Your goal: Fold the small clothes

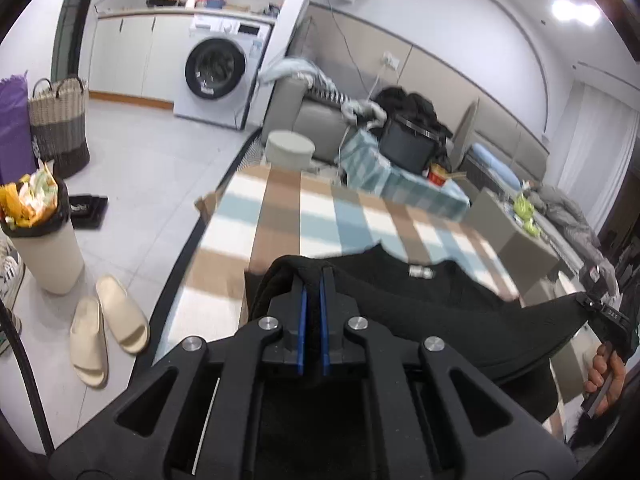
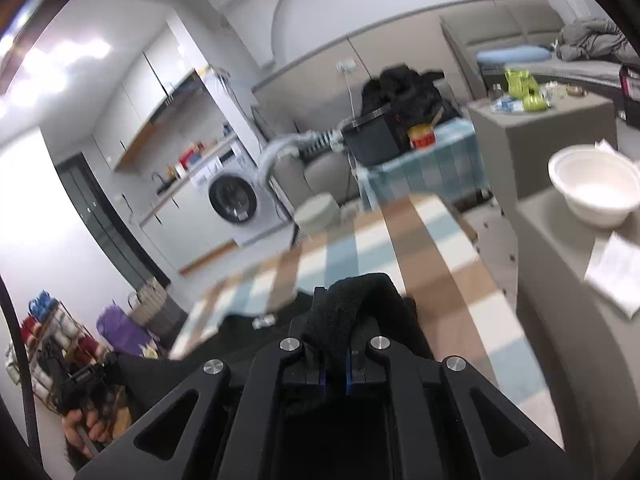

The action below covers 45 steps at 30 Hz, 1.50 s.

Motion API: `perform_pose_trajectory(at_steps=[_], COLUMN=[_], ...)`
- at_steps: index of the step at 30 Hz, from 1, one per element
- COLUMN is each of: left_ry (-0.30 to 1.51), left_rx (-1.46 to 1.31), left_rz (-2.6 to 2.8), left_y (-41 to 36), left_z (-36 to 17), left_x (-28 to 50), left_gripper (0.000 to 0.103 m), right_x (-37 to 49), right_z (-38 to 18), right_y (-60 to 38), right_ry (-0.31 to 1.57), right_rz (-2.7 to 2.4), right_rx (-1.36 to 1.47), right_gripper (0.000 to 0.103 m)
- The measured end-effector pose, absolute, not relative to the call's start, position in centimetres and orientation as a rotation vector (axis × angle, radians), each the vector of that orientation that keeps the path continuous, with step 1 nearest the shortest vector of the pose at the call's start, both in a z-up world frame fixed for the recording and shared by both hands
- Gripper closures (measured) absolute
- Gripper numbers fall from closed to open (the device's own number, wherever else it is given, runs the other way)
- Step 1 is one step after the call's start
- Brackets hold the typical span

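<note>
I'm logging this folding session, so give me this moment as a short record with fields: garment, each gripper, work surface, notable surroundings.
garment: black top, stretched between both grippers, white neck label facing up
left gripper: jaws closed on one bunched corner of the top
right gripper: jaws closed on the other corner, fabric draped over them
work surface: checked tablecloth, brown, blue and white; the top hangs at its near edge
surroundings: washing machine, beige slippers on the floor, white bowl at the right

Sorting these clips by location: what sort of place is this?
Most likely a small lived-in apartment: a washing machine beside kitchen cabinets, a grey sofa and slippers on the tiled floor.
</note>
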<state>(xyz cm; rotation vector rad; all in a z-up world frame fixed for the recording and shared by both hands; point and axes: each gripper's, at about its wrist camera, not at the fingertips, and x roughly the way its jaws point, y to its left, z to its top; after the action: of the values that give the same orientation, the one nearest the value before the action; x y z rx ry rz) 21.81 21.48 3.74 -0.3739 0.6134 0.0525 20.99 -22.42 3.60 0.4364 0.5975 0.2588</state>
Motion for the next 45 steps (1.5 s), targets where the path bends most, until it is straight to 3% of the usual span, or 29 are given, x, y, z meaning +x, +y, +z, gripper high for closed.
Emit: perform_pose_trajectory(at_steps=[10, 19, 24, 26, 29, 31, 34, 45], left_ry=[0.753, 0.867, 0.871, 0.864, 0.860, 0.846, 0.828, 0.755], left_rx=[-0.362, -0.279, -0.280, -0.293, -0.325, -0.321, -0.320, -0.387], left_rz=[0.036, 0.093, 0.097, 0.093, 0.059, 0.065, 0.065, 0.054], left_y=[21.1, 20.5, 20.6, 20.7, 20.6, 20.5, 20.3, 21.6], left_z=[-3.4, -7.6, -7.3, -6.7, -6.5, -6.2, -5.6, -1.5], left_x=[15.9, 15.1, 14.9, 14.7, 14.5, 14.4, 14.4, 12.6], left_gripper=[0.100, 0.099, 0.089, 0.077, 0.075, 0.075, 0.099, 0.099], right_x=[15.1, 15.1, 15.1, 15.3, 15.7, 15.8, 15.6, 14.5], right_z=[-2.1, -6.0, -5.2, -4.5, -4.5, -4.5, -3.7, 0.5], right_y=[-24.2, -23.5, -23.9, -24.1, -23.9, -23.6, -23.1, -24.1], right_ry=[0.760, 0.894, 0.879, 0.861, 0.873, 0.873, 0.840, 0.729], right_rz=[0.222, 0.161, 0.169, 0.183, 0.203, 0.201, 0.219, 0.228], right_rx=[0.471, 0.382, 0.368, 0.388, 0.397, 0.385, 0.370, 0.422], right_gripper=[0.097, 0.097, 0.087, 0.081, 0.080, 0.080, 0.090, 0.094])
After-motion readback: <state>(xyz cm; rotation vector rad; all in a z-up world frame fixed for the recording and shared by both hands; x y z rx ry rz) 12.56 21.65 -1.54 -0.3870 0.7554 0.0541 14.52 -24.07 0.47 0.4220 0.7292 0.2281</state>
